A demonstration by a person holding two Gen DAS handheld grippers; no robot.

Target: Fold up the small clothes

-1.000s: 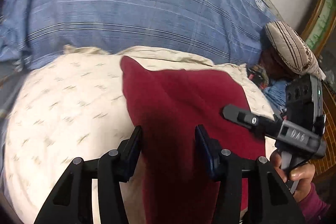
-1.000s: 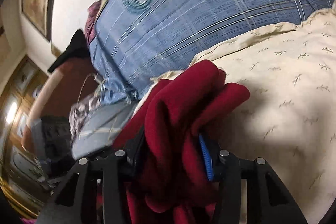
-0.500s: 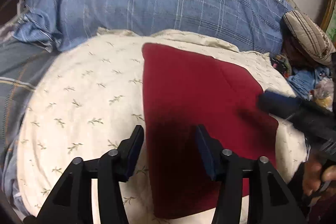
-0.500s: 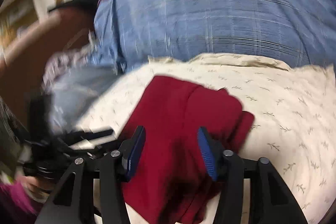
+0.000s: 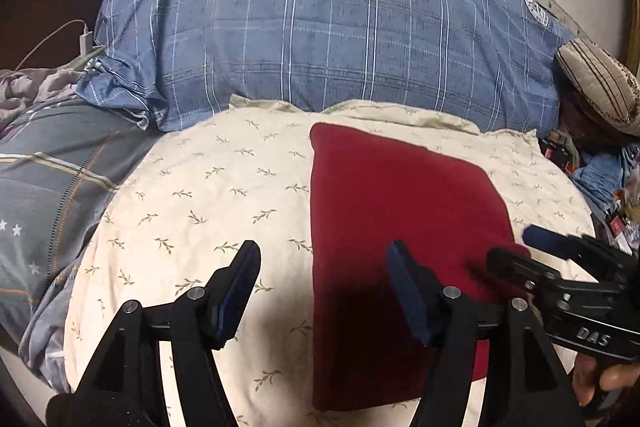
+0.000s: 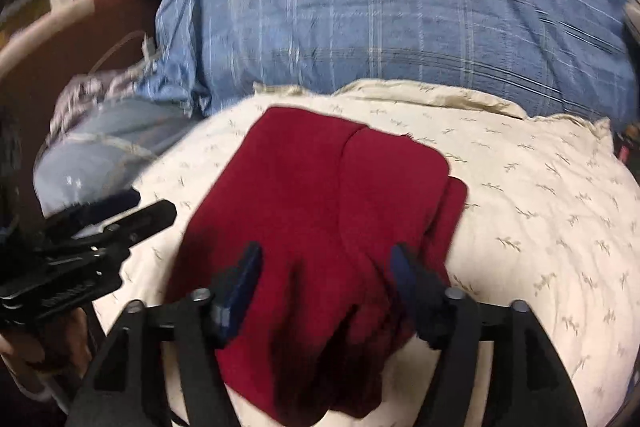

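Note:
A dark red garment (image 5: 400, 227) lies folded flat on a cream leaf-print pillow (image 5: 208, 195). In the right wrist view the red garment (image 6: 320, 211) shows an overlapped fold on its right side. My left gripper (image 5: 322, 259) is open and empty above the garment's left edge. My right gripper (image 6: 326, 259) is open and empty just above the garment's near end; it also shows in the left wrist view (image 5: 528, 247) at the garment's right edge. The left gripper shows in the right wrist view (image 6: 136, 207) at the left.
A blue plaid pillow (image 5: 328, 39) lies behind the cream pillow. A grey striped cover (image 5: 48, 187) lies to the left. A striped brown cushion (image 5: 600, 87) and clutter (image 5: 600, 179) sit at the right. A white charger cable (image 5: 80, 35) lies at far left.
My right gripper let go of the bunched red garment, which now lies flat on the pillow. Both grippers pulled back from it and rose.

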